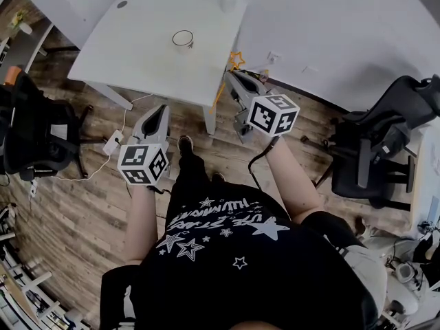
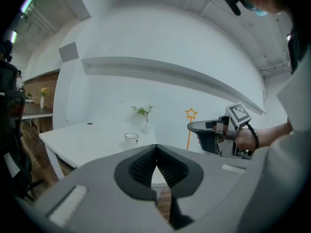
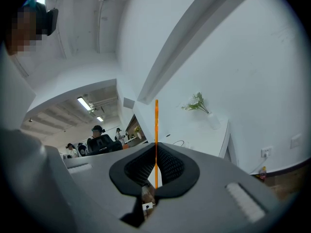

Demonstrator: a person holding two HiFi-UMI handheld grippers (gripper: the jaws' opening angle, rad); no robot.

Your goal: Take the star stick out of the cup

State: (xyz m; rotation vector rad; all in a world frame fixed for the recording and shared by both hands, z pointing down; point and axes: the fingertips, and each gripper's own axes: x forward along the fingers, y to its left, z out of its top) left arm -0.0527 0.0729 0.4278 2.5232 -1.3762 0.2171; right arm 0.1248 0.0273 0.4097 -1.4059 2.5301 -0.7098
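Note:
The star stick point(image 1: 236, 60), a thin orange rod with a yellow outline star on top, is held off the table's right edge, clear of the cup. My right gripper point(image 1: 232, 79) is shut on its rod. In the right gripper view the rod point(image 3: 156, 130) runs straight up between the closed jaws of my right gripper point(image 3: 156, 165); the star is out of that view. The empty glass cup point(image 1: 182, 38) stands upright on the white table point(image 1: 137, 47). My left gripper point(image 1: 163, 110) hangs below the table's front edge, shut and empty. From the left gripper point(image 2: 156, 148) I see the cup point(image 2: 131, 140) and the star stick point(image 2: 190, 114).
A small vase with flowers point(image 1: 227, 2) stands at the table's far edge. Black office chairs sit to the left point(image 1: 34, 133) and right point(image 1: 385, 143). A power strip with a cable point(image 1: 111, 141) lies on the wooden floor. People sit far off point(image 3: 99, 139).

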